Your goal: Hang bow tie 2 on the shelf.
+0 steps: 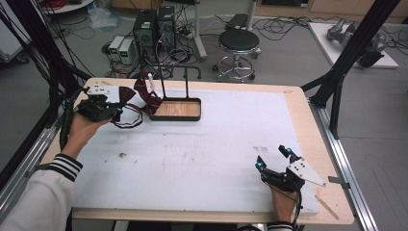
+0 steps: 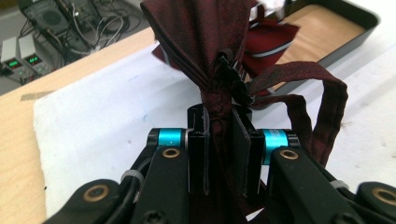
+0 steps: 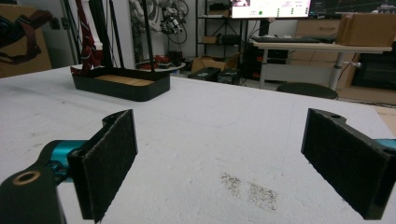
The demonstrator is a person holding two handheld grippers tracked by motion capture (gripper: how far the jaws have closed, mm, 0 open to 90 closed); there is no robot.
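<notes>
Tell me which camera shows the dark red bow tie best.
The left gripper view: the bow tie sits close up, pinched at its knot by the left gripper. The high view shows it small; the right gripper view, distant.

The bow tie (image 2: 205,56) top is cut off by the frame edge.

A black stool (image 1: 238,42) stands on the floor beyond the table's far edge, well ahead of both grippers. Two computer towers (image 1: 155,26) sit left of it among tangled cables (image 1: 180,53).
</notes>
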